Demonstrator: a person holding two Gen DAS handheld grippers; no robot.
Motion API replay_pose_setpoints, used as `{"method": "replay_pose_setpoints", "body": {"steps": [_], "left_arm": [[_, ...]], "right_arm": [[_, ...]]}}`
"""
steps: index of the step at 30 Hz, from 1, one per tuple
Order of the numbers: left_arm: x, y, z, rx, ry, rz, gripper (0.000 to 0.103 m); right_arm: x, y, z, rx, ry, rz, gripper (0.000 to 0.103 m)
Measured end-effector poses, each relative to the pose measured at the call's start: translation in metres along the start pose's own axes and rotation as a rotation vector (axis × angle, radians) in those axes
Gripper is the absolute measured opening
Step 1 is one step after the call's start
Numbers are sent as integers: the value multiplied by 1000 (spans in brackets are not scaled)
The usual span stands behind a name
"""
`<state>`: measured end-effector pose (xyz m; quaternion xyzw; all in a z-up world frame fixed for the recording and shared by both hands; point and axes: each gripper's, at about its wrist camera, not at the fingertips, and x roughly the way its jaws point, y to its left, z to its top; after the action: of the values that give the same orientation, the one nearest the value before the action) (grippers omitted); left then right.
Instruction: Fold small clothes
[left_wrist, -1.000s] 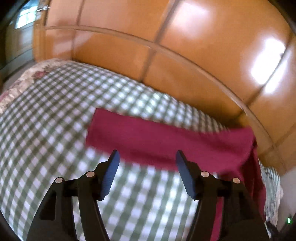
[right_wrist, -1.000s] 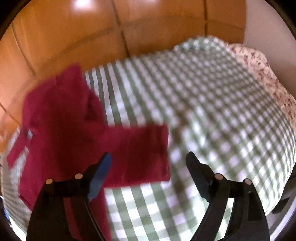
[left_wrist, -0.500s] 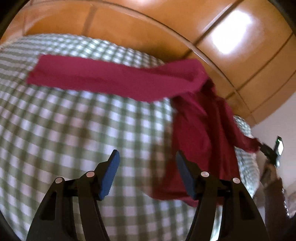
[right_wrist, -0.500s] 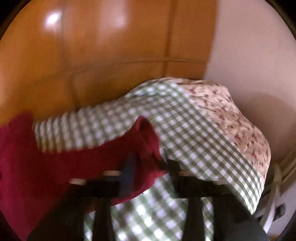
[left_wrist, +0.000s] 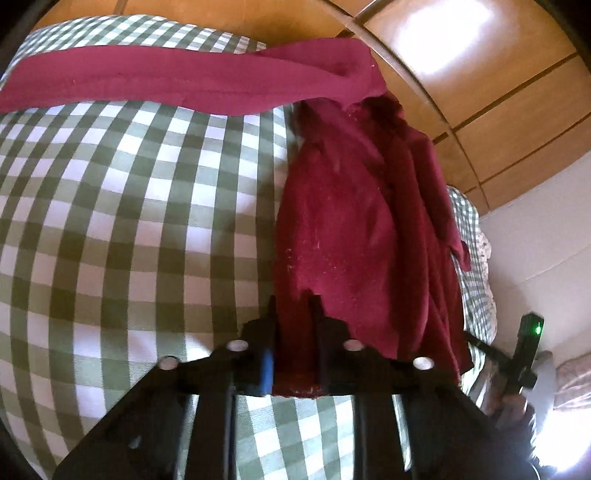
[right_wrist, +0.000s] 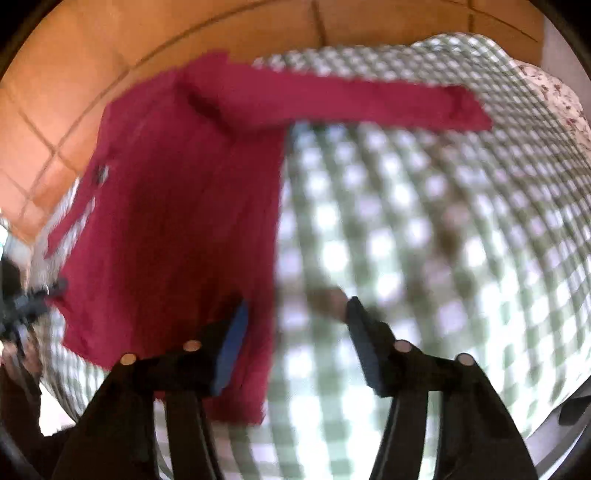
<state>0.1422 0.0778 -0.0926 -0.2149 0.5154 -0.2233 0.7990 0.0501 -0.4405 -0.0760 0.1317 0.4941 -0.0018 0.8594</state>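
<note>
left wrist view: left gripper (left_wrist: 293, 306) jaws have just closed, clamped on the near hem of the red shirt (left_wrist: 343, 221); one sleeve stretches away ahead over the checked bedcover (left_wrist: 129, 221).

right wrist view, blurred: right gripper (right_wrist: 295, 321) jaws have been narrowing, apart, seemingly touching nothing; shirt's edge beneath the left finger.

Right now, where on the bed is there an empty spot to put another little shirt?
The checked bedspread lies bare below the outstretched sleeve and beside the red shirt. It is crowded along the shirt's near hem, where the left gripper pinches it and the right gripper hangs open-jawed.
</note>
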Motion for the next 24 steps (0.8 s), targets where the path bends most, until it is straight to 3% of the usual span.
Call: {"method": "replay_pose_setpoints", "body": {"steps": [1,2,3,7,13,18,21,24], "left_arm": [[-2,-2,-1,4,-8,2,11],[-6,-5,-2,15,-23,7,10],[-12,-9,-4,27,-39,13,9],[-41,-18,-10,56,-111,15,8],[-103,-10,-36,46,-186,4,7],[-131,-15,-84,18,-182,-18,7],[-123,-7,-111,-26,-130,-9,7],[-109,-3,-124,-31,-92,32,7]], "right_arm": [[0,2,0,5,6,21,38],[-2,5,2,8,16,49,15],[-4,8,4,-3,17,54,5],[-33,25,13,-85,-50,42,4],[-93,14,12,-90,-152,30,3],[-100,-21,-24,-51,-90,-77,0],[-86,-49,-43,22,-28,-130,0],[-84,-59,-55,88,-22,-89,2]]}}
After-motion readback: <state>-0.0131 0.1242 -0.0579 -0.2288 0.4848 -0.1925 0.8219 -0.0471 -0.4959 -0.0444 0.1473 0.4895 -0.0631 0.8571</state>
